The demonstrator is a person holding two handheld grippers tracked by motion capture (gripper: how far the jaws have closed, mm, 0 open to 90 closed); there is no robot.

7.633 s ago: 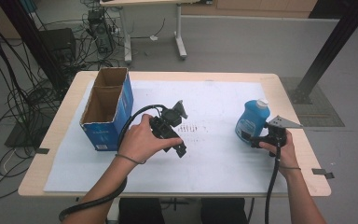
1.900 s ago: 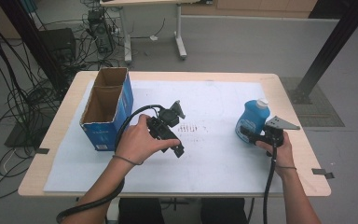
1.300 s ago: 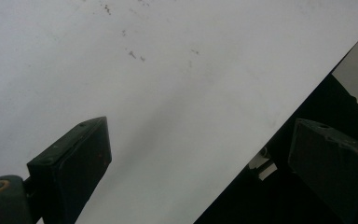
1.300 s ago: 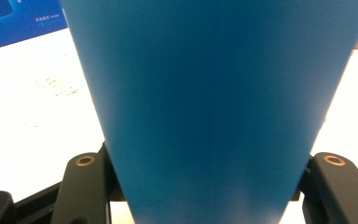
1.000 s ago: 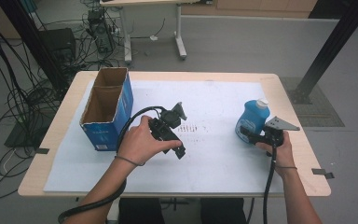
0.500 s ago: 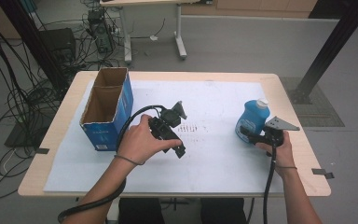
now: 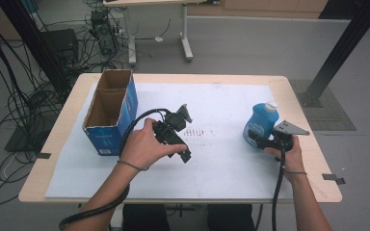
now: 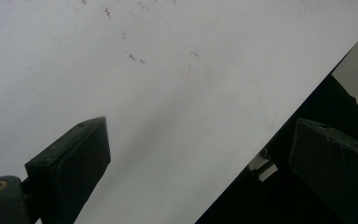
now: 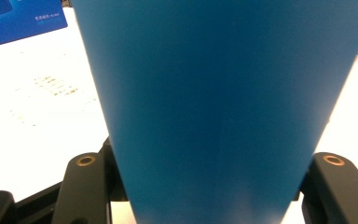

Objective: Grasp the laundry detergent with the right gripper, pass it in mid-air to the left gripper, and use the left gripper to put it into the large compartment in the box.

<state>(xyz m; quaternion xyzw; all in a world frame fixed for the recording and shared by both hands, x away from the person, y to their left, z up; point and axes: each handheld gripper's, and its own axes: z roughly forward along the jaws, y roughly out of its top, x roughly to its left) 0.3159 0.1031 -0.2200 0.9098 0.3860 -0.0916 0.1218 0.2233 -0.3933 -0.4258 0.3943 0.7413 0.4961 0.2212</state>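
Right there at the right side of the table [image 7: 313, 187] stood the blue bottle [image 7: 259, 126], upright on the white sheet [image 7: 231, 168], with a white cap on top and a rounded body of deep, glossy blue. In the right gripper view that blue body [image 9: 223, 107] rose as a broad plain wall, wider at the top than down by the jaws, with no label on the side that faced the camera. The right gripper [image 7: 254, 139] was clamped on the bottle low down, one black jaw pressed against each flank, and the bottle's base looked to be on the sheet. The right hand [image 7: 289, 154] sat just near of the bottle, wrist low, forearm coming up from the near edge, the gripper pointing left and level into the bottle with its grey plate on top and its cable trailing down the arm.

Over in the middle, the left hand [image 7: 142, 147] lay on the left gripper [image 7: 187, 156], which rested on its side on the sheet, pointing toward the near right. Its jaws stood wide apart with nothing between them, just white sheet beyond. A cardboard box [image 7: 110, 113] with blue sides stood open at the far left, well apart from the bottle.
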